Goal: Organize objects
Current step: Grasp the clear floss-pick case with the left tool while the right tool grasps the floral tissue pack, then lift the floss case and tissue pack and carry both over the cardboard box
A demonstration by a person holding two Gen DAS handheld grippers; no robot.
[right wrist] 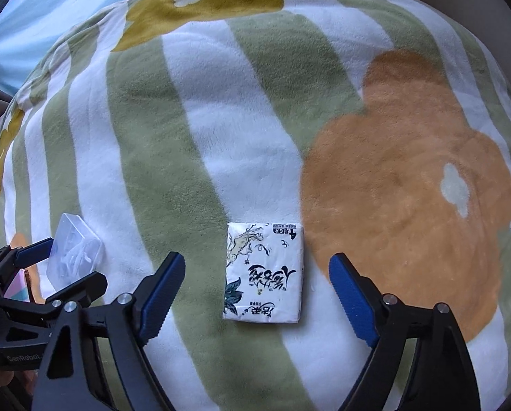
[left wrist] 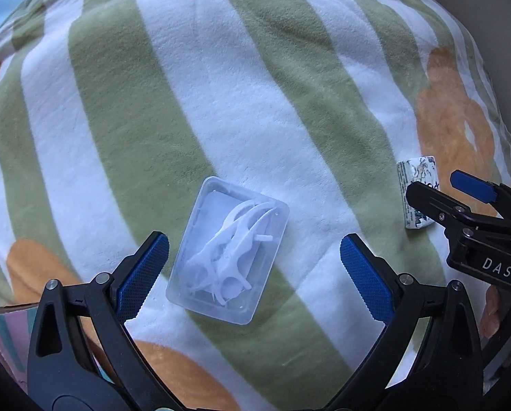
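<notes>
A clear plastic box of white floss picks (left wrist: 228,252) lies on the striped blanket between the spread fingers of my left gripper (left wrist: 253,267), which is open and not touching it. The box also shows in the right wrist view (right wrist: 74,249), at the left. A white tissue pack with black print (right wrist: 265,275) lies flat between the spread fingers of my right gripper (right wrist: 255,287), which is open and apart from it. The pack (left wrist: 417,191) and the right gripper (left wrist: 436,188) show at the right of the left wrist view. The left gripper (right wrist: 63,260) shows at the left of the right wrist view.
A green-and-white striped fleece blanket (right wrist: 159,144) with orange and mustard flowers covers the whole surface. A pastel-coloured flat item (left wrist: 9,339) lies at the lower left under the left gripper; it also shows in the right wrist view (right wrist: 15,289).
</notes>
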